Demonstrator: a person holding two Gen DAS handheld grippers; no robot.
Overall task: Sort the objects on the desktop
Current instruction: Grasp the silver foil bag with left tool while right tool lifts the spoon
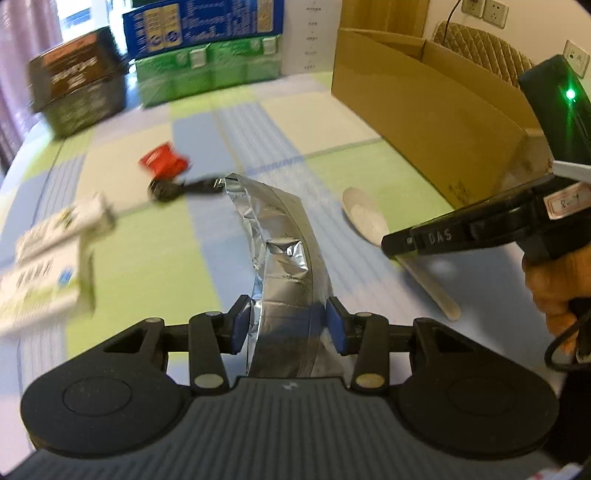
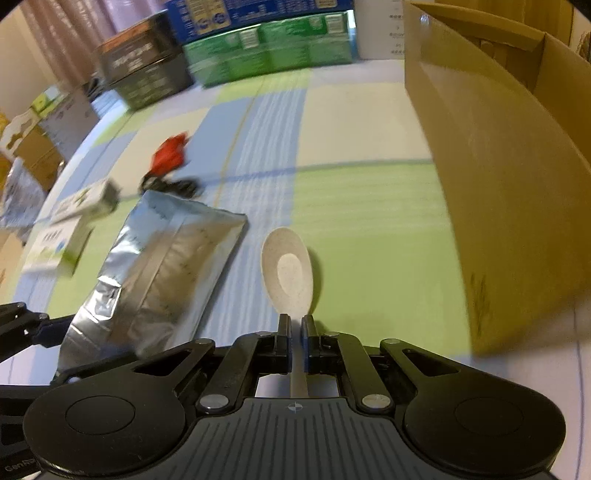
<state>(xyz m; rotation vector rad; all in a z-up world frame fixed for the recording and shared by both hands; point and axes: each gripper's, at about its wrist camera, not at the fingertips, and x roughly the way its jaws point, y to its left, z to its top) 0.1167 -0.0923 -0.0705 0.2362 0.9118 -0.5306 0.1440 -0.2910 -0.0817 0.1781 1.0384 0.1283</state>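
Left gripper [image 1: 290, 317] pinches foil pouch [image 1: 280, 236]; right gripper [image 2: 296, 332] hides spoon [image 2: 290, 269] handle.

- The right gripper [image 1: 402, 243], seen in the left wrist view, carries raised letters "DAS" on its black finger.
- A small white label [image 1: 565, 201] stuck on that same gripper's body has handwriting that looks like "R-1", though it is not sharp enough to be sure.
- The lower left edge of the right wrist view shows pale letters beginning "Gen" on a black housing [image 2: 18, 466]; the rest is cut off.
- Print on the blue carton [image 1: 199, 22], the green carton [image 1: 207, 70], the dark box [image 1: 77, 85] and the white boxes [image 1: 48, 273] is too blurred to read.
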